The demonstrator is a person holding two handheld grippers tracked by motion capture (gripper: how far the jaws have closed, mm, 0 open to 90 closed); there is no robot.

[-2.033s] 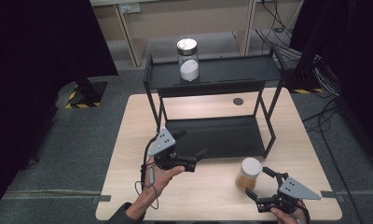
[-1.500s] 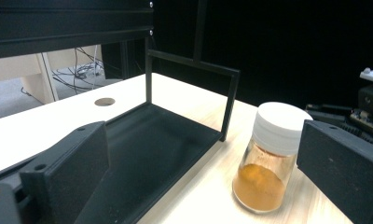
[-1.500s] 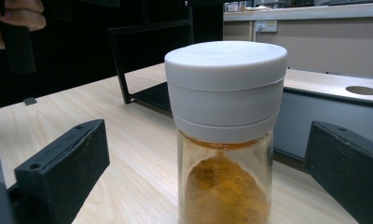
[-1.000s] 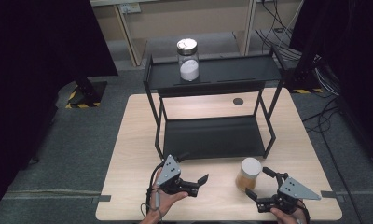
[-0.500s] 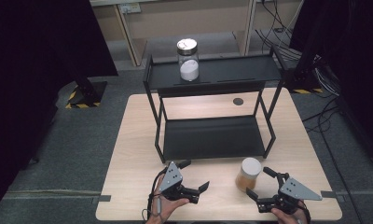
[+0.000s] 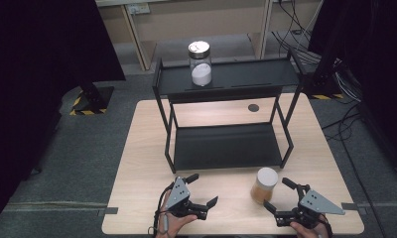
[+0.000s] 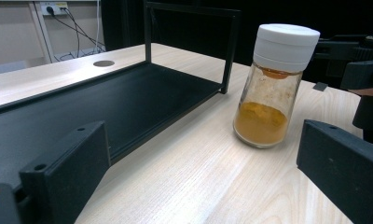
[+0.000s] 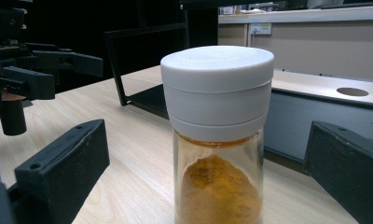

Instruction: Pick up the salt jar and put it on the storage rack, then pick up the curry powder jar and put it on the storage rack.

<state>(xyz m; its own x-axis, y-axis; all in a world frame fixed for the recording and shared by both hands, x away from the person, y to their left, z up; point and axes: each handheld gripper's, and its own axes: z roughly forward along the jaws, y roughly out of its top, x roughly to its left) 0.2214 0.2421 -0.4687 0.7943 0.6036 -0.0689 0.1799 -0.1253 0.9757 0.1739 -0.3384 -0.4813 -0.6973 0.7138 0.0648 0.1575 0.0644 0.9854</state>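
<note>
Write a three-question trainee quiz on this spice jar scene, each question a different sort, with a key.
1. True or false: the right gripper is shut on the spice jar.
2. Multiple choice: the jar with white powder stands on A) the rack's top shelf, B) the rack's bottom shelf, C) the table.
3. Fill in: the spice jar's lid is ____ in colour.

Key: 1 false, its jaws stand open, apart from the jar; 2 A; 3 white.
</note>
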